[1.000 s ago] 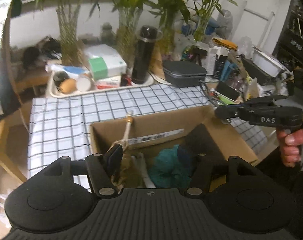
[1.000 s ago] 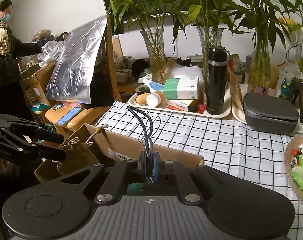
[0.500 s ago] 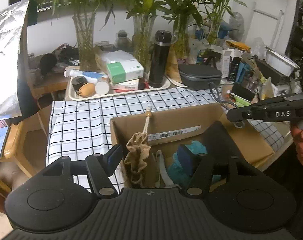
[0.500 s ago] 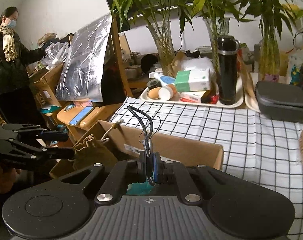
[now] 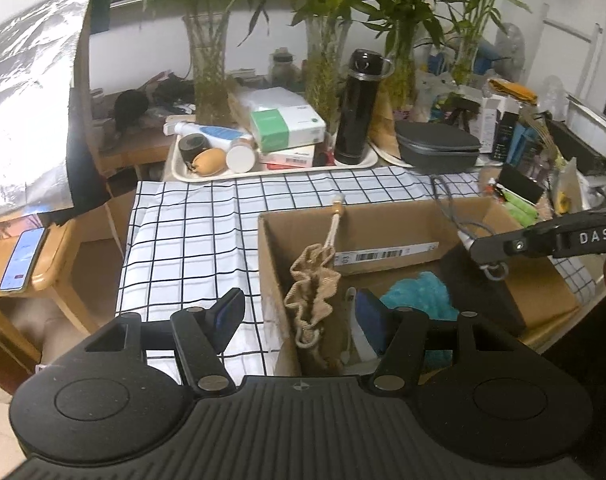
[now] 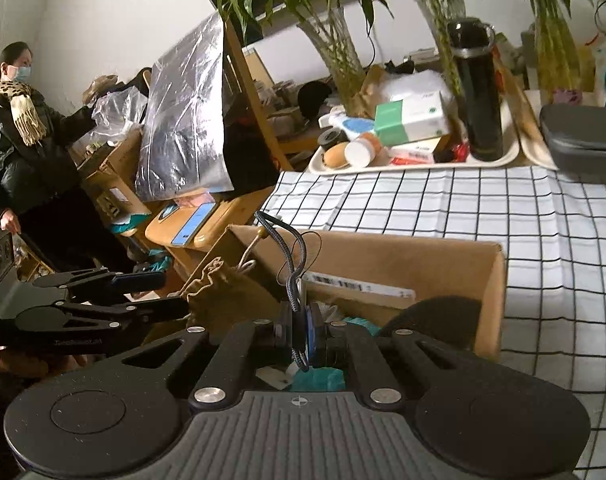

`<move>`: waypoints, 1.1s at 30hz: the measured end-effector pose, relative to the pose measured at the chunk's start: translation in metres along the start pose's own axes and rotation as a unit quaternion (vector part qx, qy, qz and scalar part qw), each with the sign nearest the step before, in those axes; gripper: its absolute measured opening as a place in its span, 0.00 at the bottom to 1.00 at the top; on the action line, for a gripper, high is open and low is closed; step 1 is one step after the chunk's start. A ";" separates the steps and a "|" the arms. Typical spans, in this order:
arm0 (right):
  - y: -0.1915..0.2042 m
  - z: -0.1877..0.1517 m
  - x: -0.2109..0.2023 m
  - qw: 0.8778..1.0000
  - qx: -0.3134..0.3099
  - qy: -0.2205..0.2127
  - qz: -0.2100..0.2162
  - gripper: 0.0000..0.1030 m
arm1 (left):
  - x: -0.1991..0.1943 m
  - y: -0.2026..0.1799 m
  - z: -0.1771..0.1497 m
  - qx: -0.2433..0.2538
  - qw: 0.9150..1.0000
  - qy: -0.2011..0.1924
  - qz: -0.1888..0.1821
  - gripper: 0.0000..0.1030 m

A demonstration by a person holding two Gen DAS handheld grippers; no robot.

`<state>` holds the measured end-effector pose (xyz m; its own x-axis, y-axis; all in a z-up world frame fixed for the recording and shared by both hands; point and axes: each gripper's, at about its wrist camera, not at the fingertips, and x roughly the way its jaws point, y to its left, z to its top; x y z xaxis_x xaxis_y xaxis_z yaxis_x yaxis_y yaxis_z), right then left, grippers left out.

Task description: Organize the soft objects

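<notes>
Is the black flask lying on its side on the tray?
No. The black flask stands upright on the tray, beside the green-and-white box.

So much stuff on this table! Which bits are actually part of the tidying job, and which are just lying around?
Part of the job:
- cardboard box
- beige drawstring pouch, between the left gripper fingers
- dark braided cord, pinched in the right gripper
- teal fluffy thing in the box

Just lying about:
- black flask
- green-and-white box
- grey case
- phone
</notes>
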<state>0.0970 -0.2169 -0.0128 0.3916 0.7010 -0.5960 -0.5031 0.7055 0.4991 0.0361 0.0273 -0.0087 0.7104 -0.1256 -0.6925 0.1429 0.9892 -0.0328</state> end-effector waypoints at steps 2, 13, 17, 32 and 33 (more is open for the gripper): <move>0.003 0.001 0.006 1.000 0.004 0.007 0.003 0.09 | -0.001 0.002 -0.001 -0.004 1.000 0.000 0.002 0.58; 0.034 0.008 0.021 0.998 -0.030 -0.004 0.050 0.92 | -0.011 0.017 -0.014 -0.029 1.000 -0.006 0.004 0.63; 0.042 0.009 0.015 0.997 -0.070 -0.030 0.016 1.00 | -0.012 0.018 -0.015 -0.028 0.999 -0.014 0.006 0.68; 0.033 -0.006 -0.001 0.979 -0.125 -0.062 -0.147 1.00 | -0.019 0.006 -0.013 -0.028 0.999 -0.042 -0.005 0.90; 0.033 -0.007 -0.003 0.977 -0.126 -0.065 -0.157 1.00 | -0.019 0.006 -0.012 -0.031 0.998 -0.045 -0.008 0.95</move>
<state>0.0740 -0.1966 0.0008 0.6429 0.4731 -0.6024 -0.5096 0.8513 0.1247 0.0153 0.0370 -0.0041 0.7678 -0.1444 -0.6243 0.1129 0.9895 -0.0899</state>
